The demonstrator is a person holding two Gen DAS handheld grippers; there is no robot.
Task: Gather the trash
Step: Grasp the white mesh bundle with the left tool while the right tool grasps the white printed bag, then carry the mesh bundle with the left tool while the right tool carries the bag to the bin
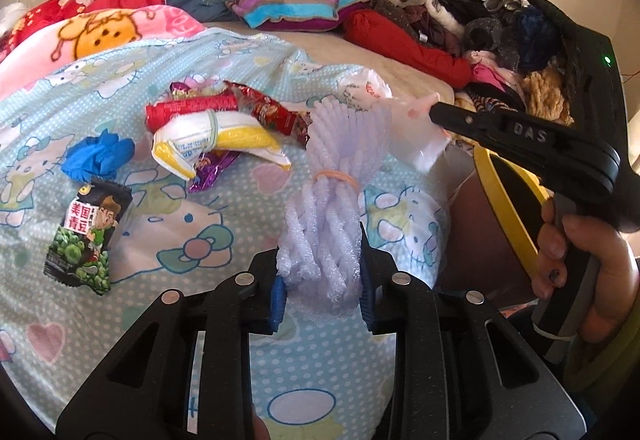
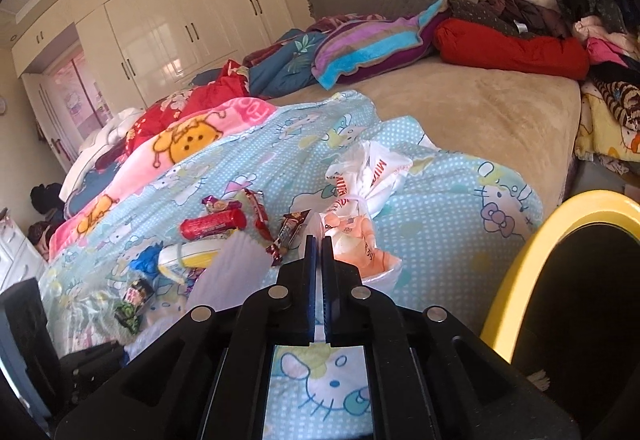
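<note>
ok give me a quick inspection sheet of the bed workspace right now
surface: light blue cartoon-print quilt over a beige mattress
job's things: white foam net bundle; red cylindrical wrapper; yellow-and-white packet; green pea snack bag; crumpled blue glove; white plastic bag; yellow-rimmed bin beside the bed
clutter: heaped clothes, striped blanket
grippers: left claw shut on the foam net bundle; right claw shut on thin clear plastic
cables: nothing seen
surroundings: cream wardrobe doors

Black claws (image 1: pixel 324 280), blue pads (image 1: pixel 279 298)
</note>
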